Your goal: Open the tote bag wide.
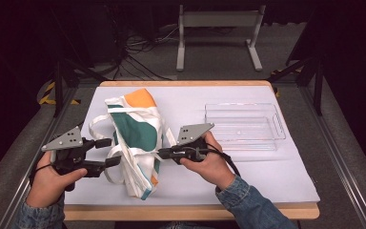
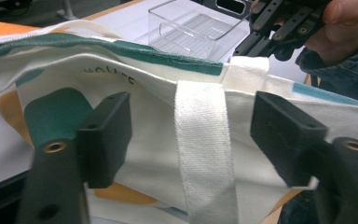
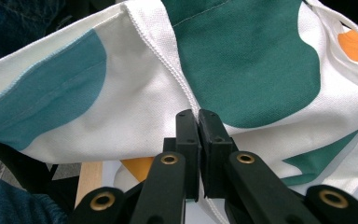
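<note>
Canvas tote bag (image 3: 121,107) pinched by right tool (image 3: 198,116); left tool (image 2: 191,130) spread around strap (image 2: 205,154).

Tote bag (image 1: 136,143) fills middle of frame, lies between left gripper (image 1: 109,151) and right gripper (image 1: 164,153). No gap there. Clear plastic tray (image 1: 244,126) blocks right of centre. Bare white mat (image 1: 267,181) at lower right: open way in. Thin free strip along top edge, behind bag and tray.

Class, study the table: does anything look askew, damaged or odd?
Nothing spilled or damaged. The tote bag lies rumpled and slanted, its edge pinched by the right gripper; the clear tray sits square.
</note>
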Action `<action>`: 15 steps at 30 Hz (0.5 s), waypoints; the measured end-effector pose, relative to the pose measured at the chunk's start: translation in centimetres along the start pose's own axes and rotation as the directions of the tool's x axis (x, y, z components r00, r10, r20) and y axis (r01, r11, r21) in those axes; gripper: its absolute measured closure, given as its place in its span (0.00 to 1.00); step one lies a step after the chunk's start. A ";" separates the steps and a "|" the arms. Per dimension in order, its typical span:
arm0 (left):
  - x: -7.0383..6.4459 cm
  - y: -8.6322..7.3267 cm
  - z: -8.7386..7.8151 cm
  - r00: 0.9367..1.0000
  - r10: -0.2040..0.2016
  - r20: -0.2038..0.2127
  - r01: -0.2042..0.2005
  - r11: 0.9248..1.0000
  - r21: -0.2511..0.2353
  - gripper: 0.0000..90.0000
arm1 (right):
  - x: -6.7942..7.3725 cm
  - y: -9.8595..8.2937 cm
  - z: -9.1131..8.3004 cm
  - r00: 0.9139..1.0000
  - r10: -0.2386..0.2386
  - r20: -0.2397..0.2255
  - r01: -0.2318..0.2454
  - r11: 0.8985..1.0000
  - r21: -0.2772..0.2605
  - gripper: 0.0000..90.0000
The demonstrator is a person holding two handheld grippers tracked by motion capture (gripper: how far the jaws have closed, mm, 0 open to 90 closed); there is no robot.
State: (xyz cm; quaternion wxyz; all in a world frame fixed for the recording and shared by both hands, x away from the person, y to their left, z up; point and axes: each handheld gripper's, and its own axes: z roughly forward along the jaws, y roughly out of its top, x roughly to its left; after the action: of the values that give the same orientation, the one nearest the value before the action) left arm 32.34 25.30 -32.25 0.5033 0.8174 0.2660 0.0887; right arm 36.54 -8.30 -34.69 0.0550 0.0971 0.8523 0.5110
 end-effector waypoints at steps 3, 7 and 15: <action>0.1 -0.2 0.0 1.000 0.001 0.016 -0.001 1.000 0.020 0.60 | -0.1 0.0 -0.2 1.000 0.010 -0.012 -0.010 1.000 -0.013 0.96; 0.1 -0.1 -0.1 0.999 0.006 0.038 -0.007 1.000 0.030 0.82 | -0.2 0.0 -0.4 1.000 0.012 -0.006 -0.012 1.000 -0.020 0.97; 0.2 0.0 -0.4 0.999 0.020 0.036 -0.021 1.000 0.008 0.94 | 0.0 0.2 -0.7 1.000 0.003 -0.004 -0.003 0.999 -0.034 0.97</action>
State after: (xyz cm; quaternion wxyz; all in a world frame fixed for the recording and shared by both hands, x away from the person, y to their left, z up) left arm 32.33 25.74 -32.08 0.5037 0.8236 0.2488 0.0779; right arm 36.47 -8.80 -34.23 0.0544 0.0963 0.8435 0.5256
